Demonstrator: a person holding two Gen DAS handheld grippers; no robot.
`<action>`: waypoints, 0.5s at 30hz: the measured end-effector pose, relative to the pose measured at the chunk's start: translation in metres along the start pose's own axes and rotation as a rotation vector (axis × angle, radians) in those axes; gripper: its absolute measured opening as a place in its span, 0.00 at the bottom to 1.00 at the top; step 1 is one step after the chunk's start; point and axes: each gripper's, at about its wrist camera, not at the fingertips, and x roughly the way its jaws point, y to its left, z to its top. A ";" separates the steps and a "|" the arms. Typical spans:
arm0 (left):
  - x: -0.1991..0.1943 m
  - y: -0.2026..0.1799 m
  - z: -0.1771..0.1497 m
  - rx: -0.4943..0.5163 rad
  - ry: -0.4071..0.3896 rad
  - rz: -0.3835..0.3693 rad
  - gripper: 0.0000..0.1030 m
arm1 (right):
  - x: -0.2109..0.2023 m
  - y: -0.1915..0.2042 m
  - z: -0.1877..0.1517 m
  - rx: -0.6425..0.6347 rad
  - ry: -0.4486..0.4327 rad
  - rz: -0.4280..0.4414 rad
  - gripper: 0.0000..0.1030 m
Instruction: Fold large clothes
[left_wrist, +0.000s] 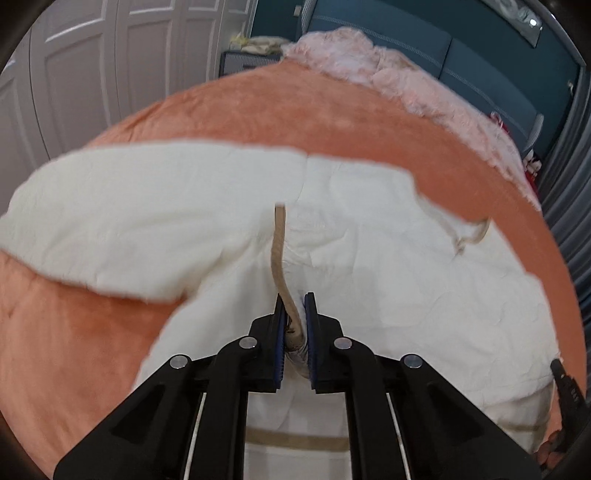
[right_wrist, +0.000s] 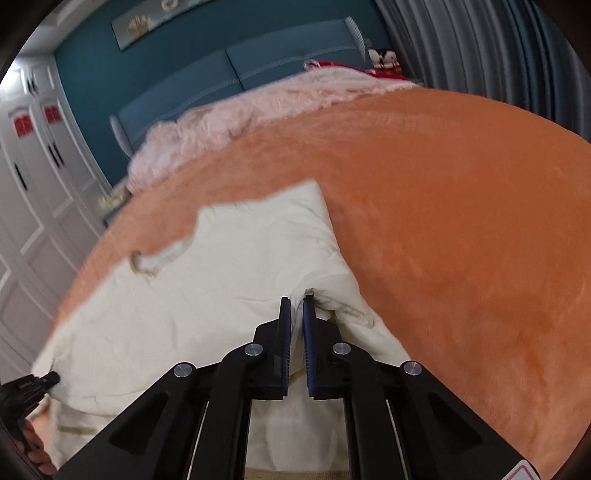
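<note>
A large cream garment (left_wrist: 369, 240) with tan trim lies spread on an orange blanket (left_wrist: 295, 110) on the bed. My left gripper (left_wrist: 295, 299) is shut on a fold of the garment and its tan strap (left_wrist: 277, 243). In the right wrist view the same garment (right_wrist: 221, 266) lies at the left of the orange blanket (right_wrist: 461, 221). My right gripper (right_wrist: 297, 301) is shut on a bunched edge of the garment. The left gripper's tip (right_wrist: 48, 378) shows at the garment's lower left edge, and the right gripper's tip (left_wrist: 561, 373) shows at the far right of the left wrist view.
A fluffy pink blanket (left_wrist: 406, 77) lies at the head of the bed against a blue headboard (right_wrist: 229, 77). White wardrobe doors (left_wrist: 92, 74) stand to the left. Grey curtains (right_wrist: 480, 48) hang to the right. Red and white soft toys (right_wrist: 384, 59) sit by the headboard.
</note>
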 end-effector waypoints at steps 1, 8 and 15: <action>0.005 0.001 -0.007 0.007 0.012 0.009 0.09 | 0.003 -0.003 -0.001 0.007 0.012 -0.006 0.06; 0.015 -0.005 -0.035 0.076 -0.046 0.068 0.11 | 0.018 -0.001 -0.011 -0.032 0.062 -0.082 0.06; 0.014 -0.008 -0.042 0.102 -0.102 0.092 0.16 | -0.005 0.017 -0.016 -0.082 -0.028 -0.235 0.13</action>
